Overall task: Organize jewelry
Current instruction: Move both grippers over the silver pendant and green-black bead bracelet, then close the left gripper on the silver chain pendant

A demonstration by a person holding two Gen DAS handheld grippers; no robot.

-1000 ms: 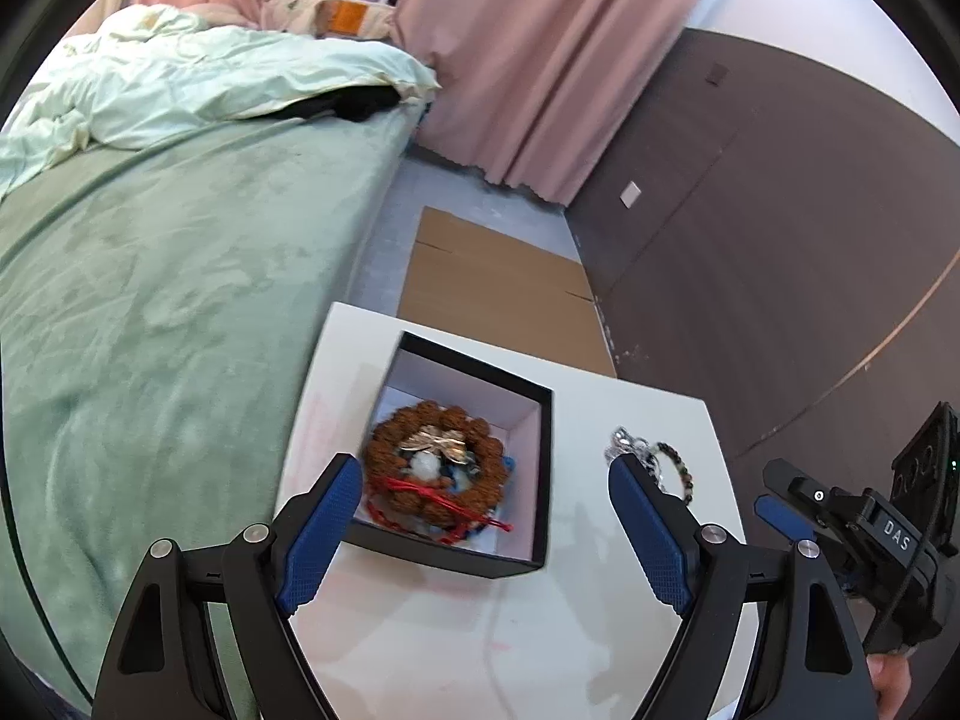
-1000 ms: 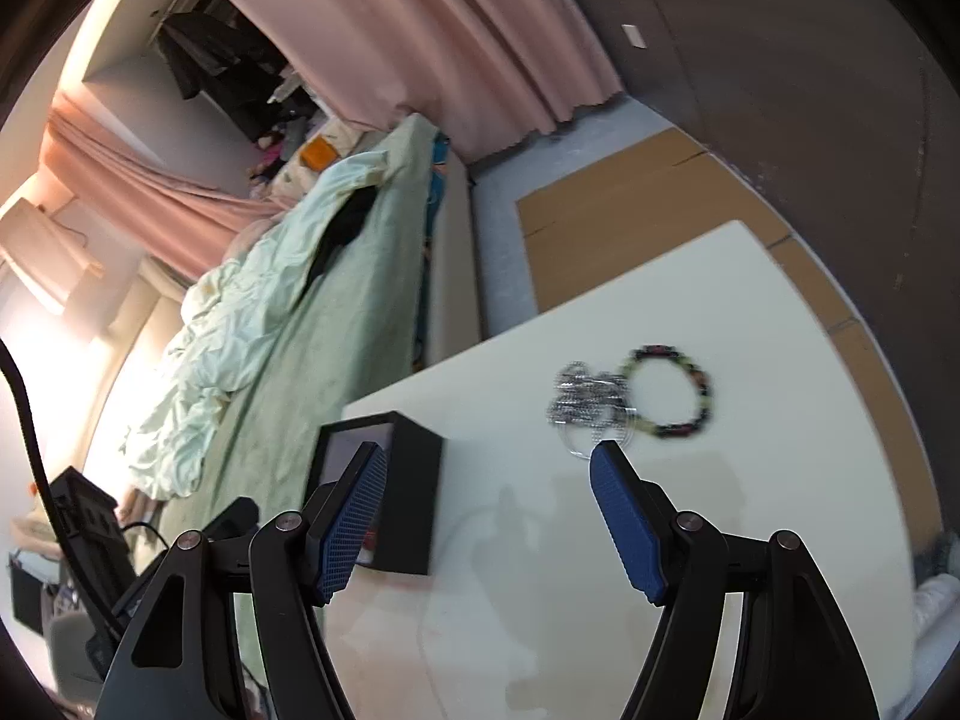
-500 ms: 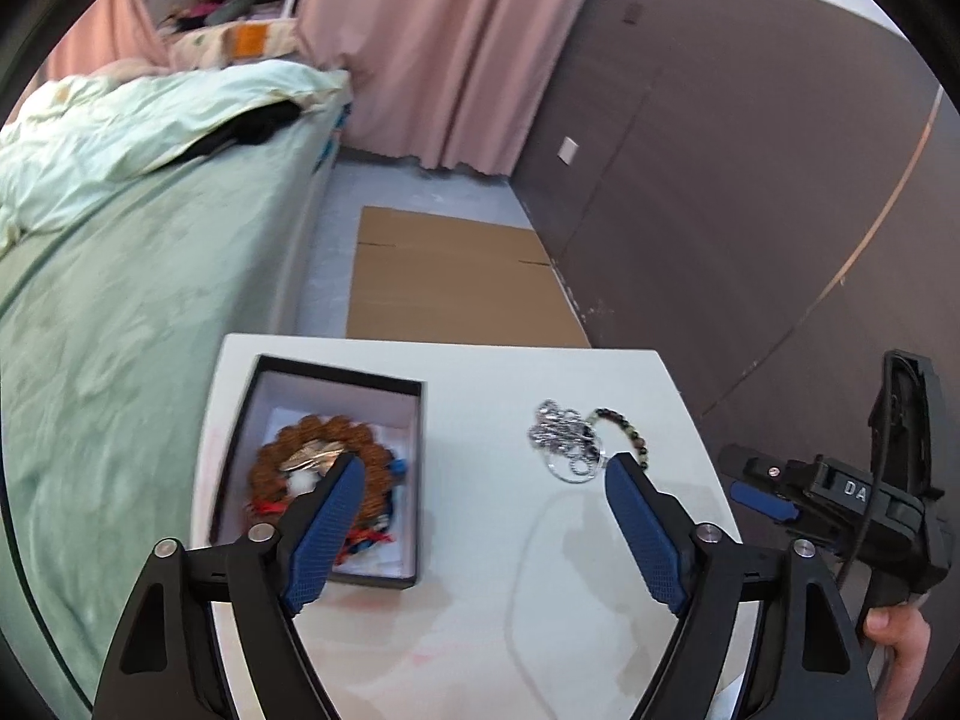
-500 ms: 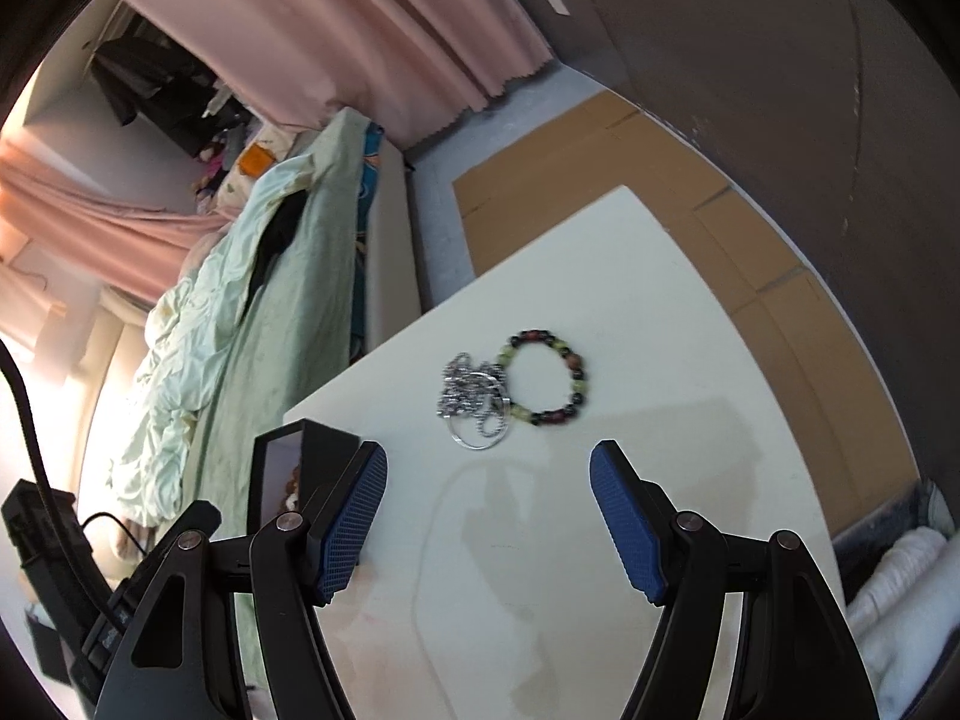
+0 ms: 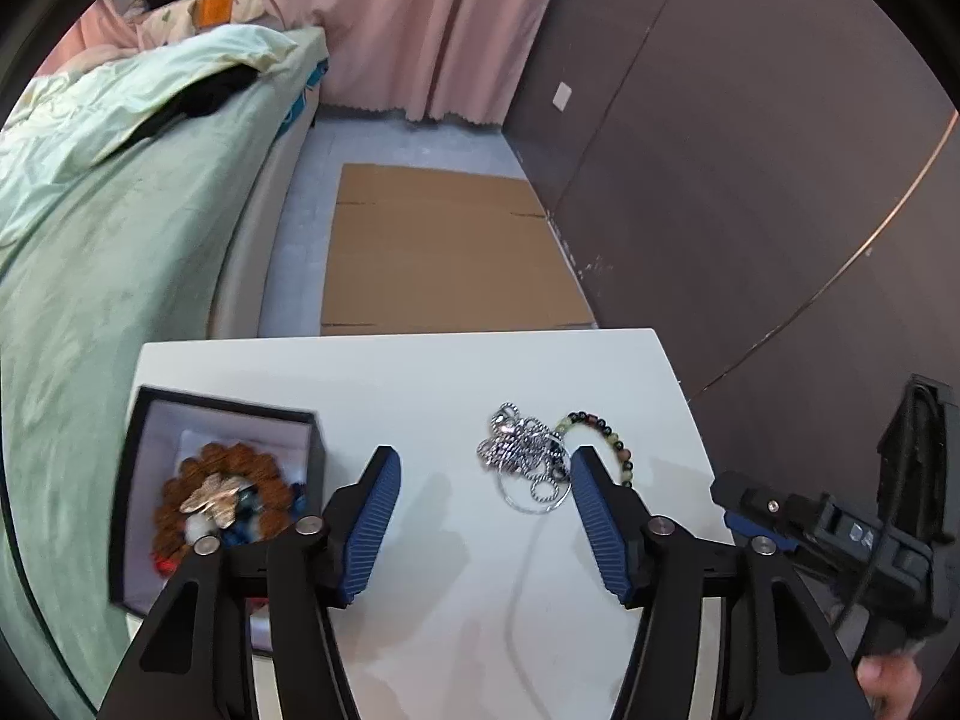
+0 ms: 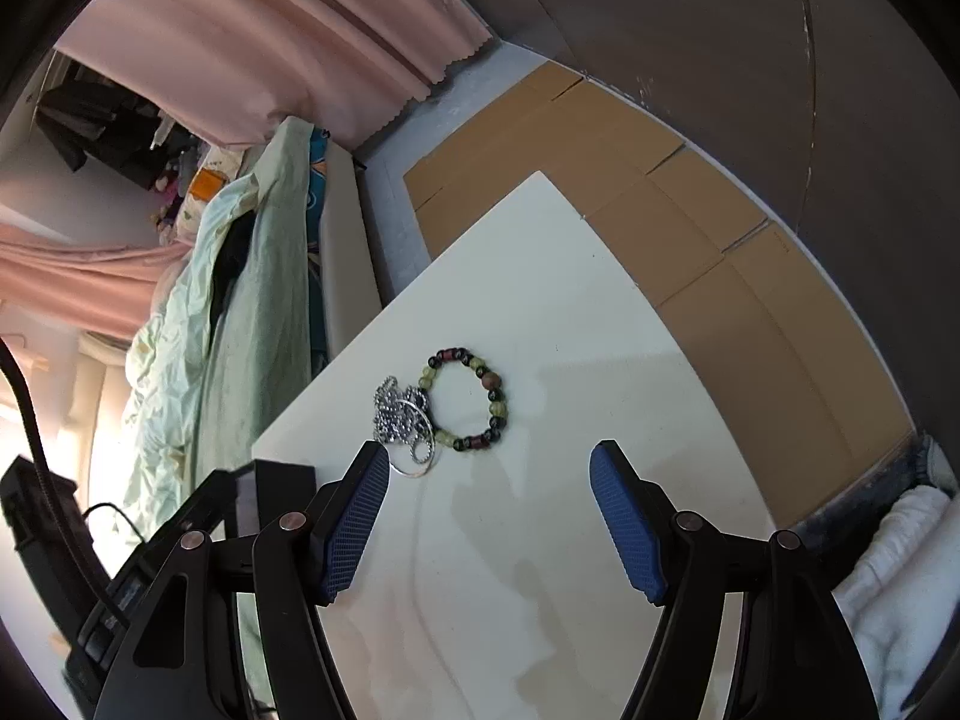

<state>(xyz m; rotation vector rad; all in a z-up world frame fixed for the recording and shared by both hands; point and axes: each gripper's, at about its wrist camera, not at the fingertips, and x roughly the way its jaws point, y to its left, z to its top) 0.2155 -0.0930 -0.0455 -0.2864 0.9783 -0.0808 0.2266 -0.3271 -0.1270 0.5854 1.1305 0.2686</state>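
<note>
The black box [image 5: 219,414] holds a brown bead bracelet [image 5: 240,459] and trinkets.

Pink curtain [image 5: 420,30] hanging to the floor at the far end of the room. Dark brown wall [image 5: 750,150] running along the right, carrying a small white switch plate [image 5: 562,97]. Flattened cardboard [image 5: 444,252] lying on the grey floor [image 5: 384,144] between wall and bed. Green-covered bed [image 5: 108,252] on the left, rumpled pale duvet [image 5: 120,102] on top, a black garment [image 5: 210,93] tucked under its edge. White towel-like cloth [image 6: 900,576] bundled low beside the white counter [image 6: 540,540].
</note>
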